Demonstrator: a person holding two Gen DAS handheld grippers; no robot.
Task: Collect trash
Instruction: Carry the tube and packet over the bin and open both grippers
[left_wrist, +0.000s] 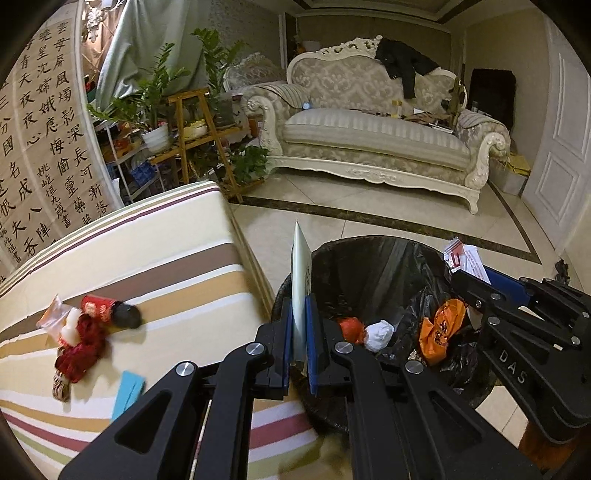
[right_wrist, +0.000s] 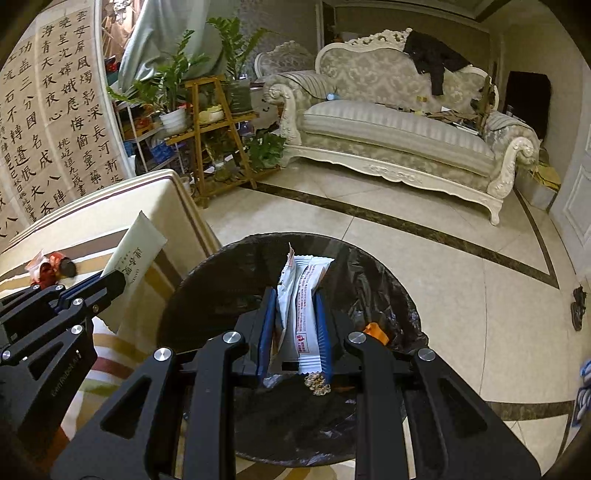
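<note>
1. Left gripper: clenched on a flat cream card, held on edge with its long axis pointing up and away from the fingers. In the right wrist view the same card shows its printed face and leans toward the far right.
2. Right gripper: clenched on white snack wrappers, long axis running forward along the fingers, torn end nearest the camera.
3. Trash bin: lined with a black bag, standing on the tiled floor just right of the striped table. It already holds a red wad, a white crumpled wad and an orange wrapper.
4. Governing relation: the snack wrappers sit directly over the open mouth of the bin, so release there should drop them inside. The card stands above the bin's near-left rim, at the table edge; judged from both views, it is not fully over the opening and calls for a short shift to the right before release.
5. Nearer arm: the right gripper is better placed over the bin and should release first.
6. Remaining trash: a cluster of red packaging and a blue slip lie on the table, left of the left gripper.
7. Risk: the stiff card may catch the rim and fall outside.
</note>
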